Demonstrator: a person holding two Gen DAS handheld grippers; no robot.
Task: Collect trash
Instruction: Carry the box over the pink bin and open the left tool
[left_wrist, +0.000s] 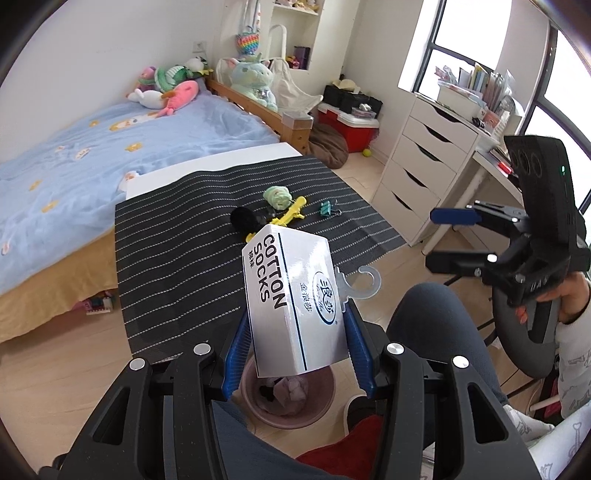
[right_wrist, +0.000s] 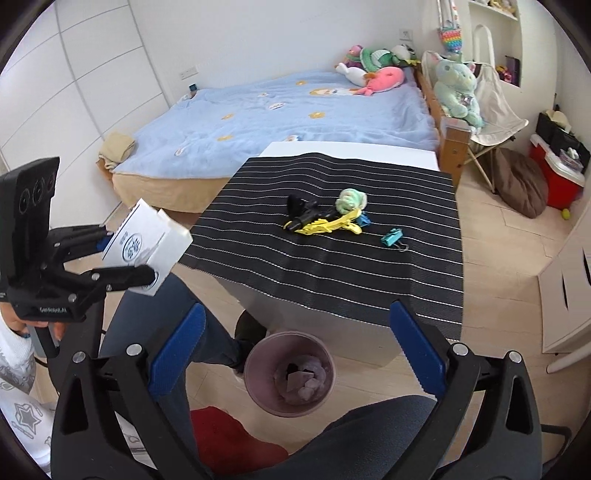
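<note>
My left gripper (left_wrist: 297, 325) is shut on a white "COTTON SOCKS" box (left_wrist: 291, 299) and holds it in the air above a pink waste bin (left_wrist: 288, 402) on the floor. The bin holds crumpled paper. In the right wrist view the box (right_wrist: 147, 240) is at the left, in the left gripper, and the bin (right_wrist: 290, 373) stands below the table's front edge. My right gripper (right_wrist: 295, 343) is open and empty above the bin. It also shows in the left wrist view (left_wrist: 454, 236).
A table with a black striped mat (right_wrist: 332, 258) holds a green crumpled wad (right_wrist: 349, 199), a yellow clip (right_wrist: 332, 223), a black item (right_wrist: 301, 206) and a teal binder clip (right_wrist: 393, 236). A bed (right_wrist: 277, 118) stands behind; white drawers (left_wrist: 424, 166) at right. My legs flank the bin.
</note>
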